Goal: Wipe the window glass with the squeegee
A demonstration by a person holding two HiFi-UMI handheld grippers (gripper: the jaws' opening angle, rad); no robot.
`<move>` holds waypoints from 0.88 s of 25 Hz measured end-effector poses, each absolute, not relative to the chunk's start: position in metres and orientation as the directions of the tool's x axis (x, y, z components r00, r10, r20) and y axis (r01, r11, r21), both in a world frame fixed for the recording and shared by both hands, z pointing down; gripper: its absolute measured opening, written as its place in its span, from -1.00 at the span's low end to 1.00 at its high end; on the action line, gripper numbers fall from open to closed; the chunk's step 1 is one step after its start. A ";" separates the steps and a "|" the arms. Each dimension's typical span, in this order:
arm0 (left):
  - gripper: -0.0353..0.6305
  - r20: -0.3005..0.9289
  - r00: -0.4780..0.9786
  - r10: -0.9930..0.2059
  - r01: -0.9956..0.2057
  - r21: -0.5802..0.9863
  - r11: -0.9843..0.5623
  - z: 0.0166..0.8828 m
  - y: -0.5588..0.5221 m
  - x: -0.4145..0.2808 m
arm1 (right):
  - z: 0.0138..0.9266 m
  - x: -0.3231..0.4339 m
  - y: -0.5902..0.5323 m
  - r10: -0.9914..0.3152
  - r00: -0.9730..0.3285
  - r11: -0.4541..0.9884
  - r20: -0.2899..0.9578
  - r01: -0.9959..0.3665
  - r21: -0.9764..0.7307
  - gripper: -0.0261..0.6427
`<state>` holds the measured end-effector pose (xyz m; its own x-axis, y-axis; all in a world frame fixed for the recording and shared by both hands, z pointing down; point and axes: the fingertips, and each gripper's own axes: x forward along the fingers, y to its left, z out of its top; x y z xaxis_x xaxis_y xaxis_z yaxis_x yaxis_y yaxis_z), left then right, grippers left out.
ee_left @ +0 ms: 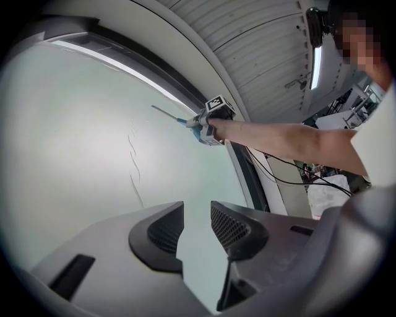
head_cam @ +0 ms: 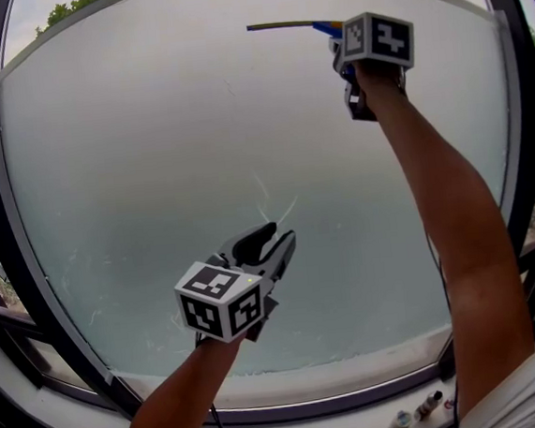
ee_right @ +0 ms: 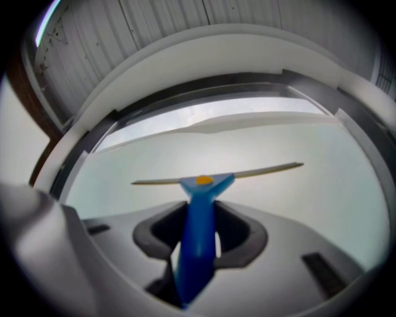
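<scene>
The squeegee [head_cam: 282, 25] has a blue handle and a thin long blade. Its blade lies level against the upper part of the window glass [head_cam: 177, 151]. My right gripper [head_cam: 338, 51], raised high at the upper right, is shut on the handle. In the right gripper view the blue handle [ee_right: 198, 229] runs between the jaws of the right gripper [ee_right: 199, 238] up to the blade [ee_right: 266, 169]. My left gripper [head_cam: 279, 235] hangs low in front of the glass, open and holding nothing. In the left gripper view, the left gripper [ee_left: 197, 226] has an empty gap, and the squeegee [ee_left: 167, 114] shows far off.
A dark frame [head_cam: 4, 234] rings the pane, with a pale sill [head_cam: 358, 376] below. Thin streaks [head_cam: 268, 199] mark the glass near its middle. Small bottles [head_cam: 414, 413] stand at the lower right. Cables [ee_left: 278, 176] and a ceiling lamp [ee_left: 318, 62] lie behind me.
</scene>
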<state>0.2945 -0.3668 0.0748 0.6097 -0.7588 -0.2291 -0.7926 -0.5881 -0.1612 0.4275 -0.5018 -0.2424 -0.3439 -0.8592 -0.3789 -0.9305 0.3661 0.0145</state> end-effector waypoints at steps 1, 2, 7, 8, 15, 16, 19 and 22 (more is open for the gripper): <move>-0.42 -0.227 0.611 -0.759 -0.792 -0.158 -0.590 0.077 -0.367 0.294 | -0.240 0.427 -0.502 -0.860 -0.345 0.366 -0.376 -0.930 0.016 -0.48; -0.42 -0.225 0.611 -0.759 -0.791 -0.154 -0.592 0.079 -0.366 0.294 | -0.238 0.427 -0.502 -0.860 -0.346 0.367 -0.374 -0.930 0.018 -0.48; -0.42 -0.224 0.616 -0.755 -0.787 -0.144 -0.600 0.084 -0.364 0.294 | -0.226 0.429 -0.502 -0.867 -0.342 0.358 -0.363 -0.933 0.023 -0.48; -0.42 -0.224 0.617 -0.754 -0.786 -0.142 -0.601 0.084 -0.363 0.294 | -0.222 0.429 -0.503 -0.870 -0.339 0.354 -0.358 -0.935 0.024 -0.48; -0.42 -0.226 0.630 -0.743 -0.776 -0.129 -0.618 0.085 -0.356 0.298 | -0.203 0.431 -0.504 -0.883 -0.334 0.348 -0.331 -0.937 0.017 -0.48; -0.42 -0.225 0.632 -0.742 -0.774 -0.128 -0.620 0.086 -0.355 0.299 | -0.200 0.431 -0.503 -0.883 -0.335 0.349 -0.328 -0.937 0.015 -0.48; -0.42 -0.222 0.639 -0.737 -0.768 -0.124 -0.628 0.090 -0.352 0.301 | -0.191 0.430 -0.501 -0.885 -0.338 0.352 -0.320 -0.936 0.015 -0.48; -0.42 -0.215 0.646 -0.732 -0.762 -0.117 -0.637 0.096 -0.350 0.304 | -0.181 0.431 -0.501 -0.889 -0.338 0.352 -0.308 -0.936 0.009 -0.48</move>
